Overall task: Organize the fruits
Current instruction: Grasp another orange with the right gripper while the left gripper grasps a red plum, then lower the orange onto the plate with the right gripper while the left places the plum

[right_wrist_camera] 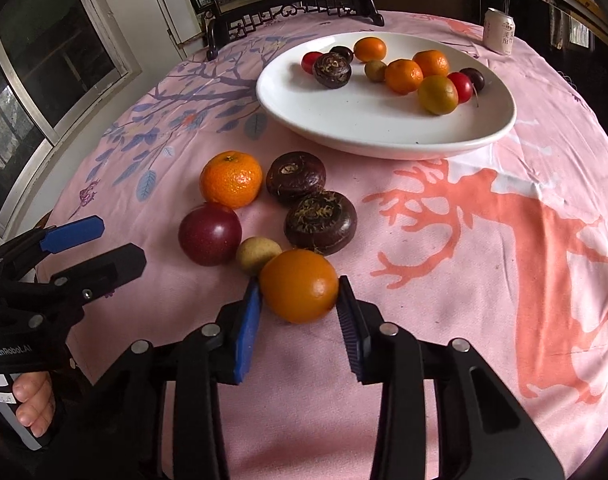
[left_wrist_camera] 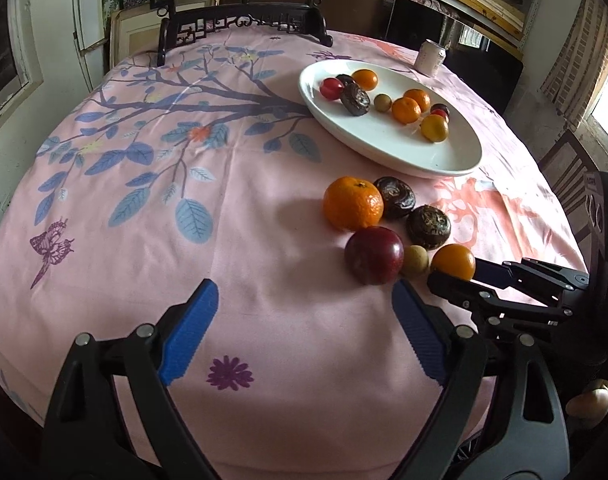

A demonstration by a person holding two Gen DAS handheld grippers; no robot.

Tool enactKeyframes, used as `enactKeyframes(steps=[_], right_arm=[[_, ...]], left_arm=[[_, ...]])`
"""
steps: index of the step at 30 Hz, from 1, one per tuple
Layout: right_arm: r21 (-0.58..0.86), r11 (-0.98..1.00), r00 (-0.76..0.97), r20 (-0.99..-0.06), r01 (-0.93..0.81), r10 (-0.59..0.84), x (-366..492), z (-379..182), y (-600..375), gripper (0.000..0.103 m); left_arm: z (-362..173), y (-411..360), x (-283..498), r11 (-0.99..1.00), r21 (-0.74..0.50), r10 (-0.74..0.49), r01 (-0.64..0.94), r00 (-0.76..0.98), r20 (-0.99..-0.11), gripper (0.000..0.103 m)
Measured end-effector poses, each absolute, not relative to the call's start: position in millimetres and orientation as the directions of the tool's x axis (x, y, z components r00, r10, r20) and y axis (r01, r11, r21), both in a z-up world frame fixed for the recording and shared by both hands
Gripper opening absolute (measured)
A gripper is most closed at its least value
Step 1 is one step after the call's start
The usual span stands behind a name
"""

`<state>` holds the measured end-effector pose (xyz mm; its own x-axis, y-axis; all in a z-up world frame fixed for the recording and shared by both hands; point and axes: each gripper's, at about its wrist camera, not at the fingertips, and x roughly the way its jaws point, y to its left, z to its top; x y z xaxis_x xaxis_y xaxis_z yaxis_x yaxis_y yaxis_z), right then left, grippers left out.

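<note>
From the left wrist, our left gripper (left_wrist_camera: 304, 316) hangs tilted down, jaws wide and empty, near the round dark-red plum (left_wrist_camera: 374, 255), likely next. From the right wrist, our right gripper (right_wrist_camera: 300, 300) angles down, pads pressing the smooth orange citrus (right_wrist_camera: 299, 285) on the cloth, bound for the white oval plate (right_wrist_camera: 344, 136).

- I see a pink tablecloth (right_wrist_camera: 444, 320) with blue leaves and a coral tree print.
- The plate (right_wrist_camera: 344, 120) is white.
- Near the plate, I see an orange mandarin (right_wrist_camera: 231, 179) and a dark red plum (right_wrist_camera: 210, 234).
- My gripper pads (right_wrist_camera: 248, 328) are blue.
</note>
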<state>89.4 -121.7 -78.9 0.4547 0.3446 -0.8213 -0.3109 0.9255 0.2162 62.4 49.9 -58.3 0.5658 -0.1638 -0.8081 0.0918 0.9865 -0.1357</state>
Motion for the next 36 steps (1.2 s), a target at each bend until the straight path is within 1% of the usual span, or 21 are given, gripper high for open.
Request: enactKeyframes(steps=[3,6,9,15,17,19,20,21,24,26,36], right_arm=[[0.212,0.931,0.470,-0.816,-0.296,0.336,82.7,-73.2,-133.5,0.038],[0.193,0.942,0.496,-0.811,-0.274,0.311,76.4,-69.4,-147.7,0.038],[0.205,0.945,0.500,-0.808,-0.256,0.311,70.9,-69.1,-161.8,0.038],[0.231,0.943,0.506,-0.799,-0.240,0.325,64.5,-70.2,-179.2,0.038],[0.241,0.941,0.508,-0.795,-0.237,0.331,64.5,-70.2,-182.1,0.038],[0.245,0.940,0.510,-0.792,-0.235,0.334,64.0,-69.8,-184.1,0.038],[0.247,0.940,0.511,-0.791,-0.234,0.336,63.6,-69.6,-184.8,0.038],[0.248,0.940,0.511,-0.792,-0.234,0.335,63.5,-69.5,-184.9,0.038],[0.247,0.940,0.514,-0.789,-0.234,0.336,62.0,-67.8,-185.3,0.038],[0.245,0.941,0.516,-0.788,-0.235,0.335,61.1,-66.5,-184.3,0.038],[0.220,0.945,0.525,-0.789,-0.244,0.319,60.6,-56.1,-167.7,0.038]], left_arm=[[-66.6,36.5,68.3,0.979,-0.160,-0.203,0.127,0.529,-0.824,0.091],[-76.2,24.9,76.9,0.983,-0.141,-0.180,0.115,0.506,-0.843,0.091],[-83.4,22.3,86.0,0.984,-0.157,-0.181,0.089,0.486,-0.855,0.091],[-86.7,20.7,99.2,0.987,-0.159,-0.152,0.030,0.504,-0.850,0.090],[-86.2,16.7,101.1,0.987,-0.155,-0.150,0.032,0.509,-0.848,0.082],[-84.3,11.5,101.7,0.987,-0.152,-0.157,0.053,0.510,-0.846,0.057],[-83.4,9.3,101.8,0.983,-0.169,-0.179,0.066,0.507,-0.843,0.050],[-82.3,7.6,101.5,0.979,-0.191,-0.203,0.077,0.502,-0.841,0.040],[-81.2,4.8,98.5,0.982,-0.175,-0.190,0.076,0.508,-0.840,0.040],[-80.3,7.2,95.6,0.980,-0.187,-0.195,0.067,0.506,-0.840,0.040],[-54.7,16.9,71.6,0.976,-0.192,-0.219,0.107,0.556,-0.802,0.040]])
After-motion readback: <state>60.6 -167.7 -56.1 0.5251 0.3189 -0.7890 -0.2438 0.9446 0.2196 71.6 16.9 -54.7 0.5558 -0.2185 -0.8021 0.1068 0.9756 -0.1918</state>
